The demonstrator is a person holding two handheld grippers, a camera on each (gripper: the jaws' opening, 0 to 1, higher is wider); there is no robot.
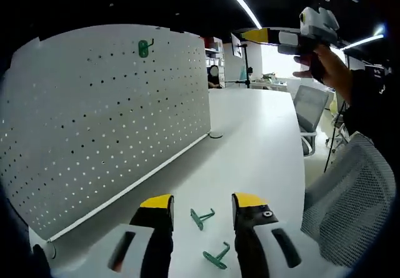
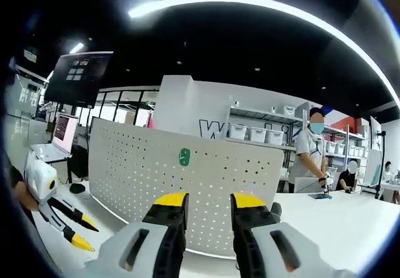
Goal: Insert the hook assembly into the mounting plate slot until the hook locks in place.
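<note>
Both grippers apparently empty, jaws apart; two green hooks on table.

White pegboard w/ dark dot grid is showing a green hook at 12 o'clock. Two green hooks are lying on white table. Left gripper & right gripper are showing yellow tips, black jaws.

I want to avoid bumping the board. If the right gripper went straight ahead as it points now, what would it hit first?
Probably the white pegboard: the right gripper, jaws open and empty, points at its face below the green hook. Nothing shows in between, though the depth is unclear.
</note>
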